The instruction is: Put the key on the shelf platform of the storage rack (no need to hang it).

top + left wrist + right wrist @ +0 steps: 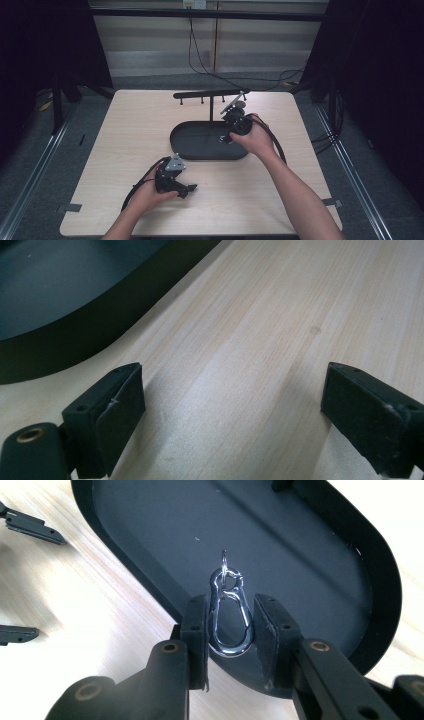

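A silver carabiner clip (230,622) with a small ring at its top sits upright between the pads of my right gripper (230,607), which is shut on its two long sides. It hangs just above the near rim of a black oval tray (320,555). In the high view the right gripper (227,138) is over the right half of the tray (192,145). My left gripper (189,189) rests low on the wooden table in front of the tray. Its jaws stand wide open with nothing between them (232,405), and the tray's wall (75,335) curves past at upper left.
Behind the tray stands a black rack (210,93), a horizontal bar with short pegs on a thin post. Cables trail from both grippers across the light wooden table (130,130). Dark curtains flank the table, and bare wood lies on the left and front.
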`<state>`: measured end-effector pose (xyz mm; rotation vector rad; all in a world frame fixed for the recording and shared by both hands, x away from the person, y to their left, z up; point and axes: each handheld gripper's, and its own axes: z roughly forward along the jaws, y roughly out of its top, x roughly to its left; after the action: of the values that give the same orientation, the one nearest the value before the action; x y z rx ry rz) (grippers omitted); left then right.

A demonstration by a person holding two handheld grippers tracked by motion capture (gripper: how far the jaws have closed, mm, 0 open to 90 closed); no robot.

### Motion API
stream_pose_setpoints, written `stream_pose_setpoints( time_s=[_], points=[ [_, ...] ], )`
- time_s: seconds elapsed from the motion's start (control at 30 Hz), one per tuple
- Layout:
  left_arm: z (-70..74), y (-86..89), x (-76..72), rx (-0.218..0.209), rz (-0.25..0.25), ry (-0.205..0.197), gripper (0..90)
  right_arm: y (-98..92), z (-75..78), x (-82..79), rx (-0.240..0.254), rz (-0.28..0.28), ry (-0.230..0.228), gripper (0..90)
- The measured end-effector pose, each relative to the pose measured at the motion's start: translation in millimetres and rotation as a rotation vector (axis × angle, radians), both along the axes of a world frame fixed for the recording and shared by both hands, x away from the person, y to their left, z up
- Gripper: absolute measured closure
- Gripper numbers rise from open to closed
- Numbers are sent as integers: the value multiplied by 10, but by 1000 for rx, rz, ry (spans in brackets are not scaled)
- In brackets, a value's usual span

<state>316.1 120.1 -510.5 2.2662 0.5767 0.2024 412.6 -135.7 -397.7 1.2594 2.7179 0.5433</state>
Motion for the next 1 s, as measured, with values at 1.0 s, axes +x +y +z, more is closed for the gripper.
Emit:
stream_pose_setpoints(
  time_s=[1.0],
  points=[
    [0, 0, 0, 0, 0, -1, 101, -19, -142, 140, -27, -37, -10, 689]
  ],
)
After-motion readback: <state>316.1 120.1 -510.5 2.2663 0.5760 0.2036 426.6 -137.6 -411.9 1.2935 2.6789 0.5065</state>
